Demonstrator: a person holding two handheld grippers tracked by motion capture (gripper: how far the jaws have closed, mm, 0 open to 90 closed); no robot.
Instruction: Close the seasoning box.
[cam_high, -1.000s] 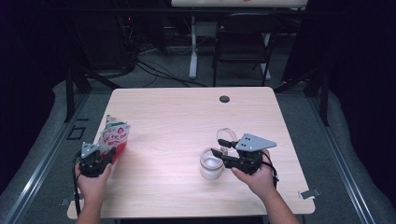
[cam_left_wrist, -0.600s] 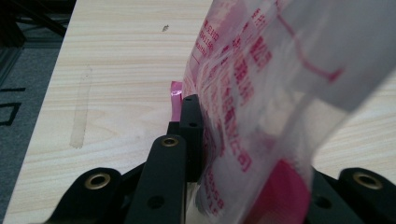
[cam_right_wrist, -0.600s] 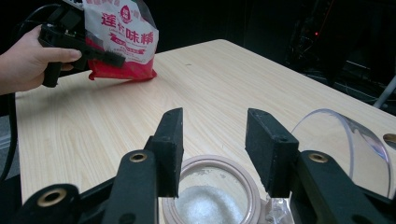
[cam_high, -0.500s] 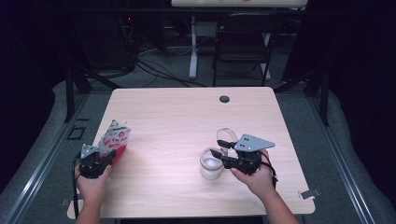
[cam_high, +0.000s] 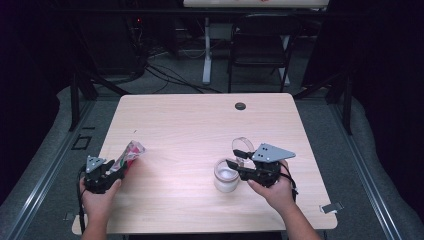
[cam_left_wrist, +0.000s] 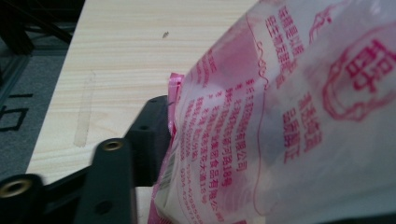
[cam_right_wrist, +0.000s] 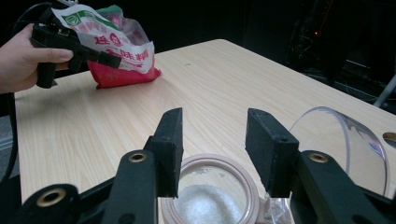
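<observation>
A pink and white printed snack bag (cam_high: 129, 152) leans on the table's left front part. It sits between the jaws of my left gripper (cam_high: 115, 169), which have just been opening and no longer press on it. In the left gripper view the bag (cam_left_wrist: 289, 116) lies against one black finger (cam_left_wrist: 147, 135). My right gripper (cam_right_wrist: 212, 154) stands open just above the mouth of a round jar (cam_right_wrist: 210, 198) holding white grains. In the high view the jar (cam_high: 225, 176) stands right of centre, with the right gripper (cam_high: 235, 167) beside its rim.
A clear plastic lid (cam_high: 242, 146) stands just behind the jar, close to the right gripper's jaw. The wooden table (cam_high: 190, 120) has a dark grommet hole (cam_high: 240, 106) near its far edge. A chair (cam_high: 260, 47) and cables lie beyond the table.
The left gripper's jaws have spread apart around the bag, and the bag has slumped lower onto the table. The right gripper and the jar have stayed put.
</observation>
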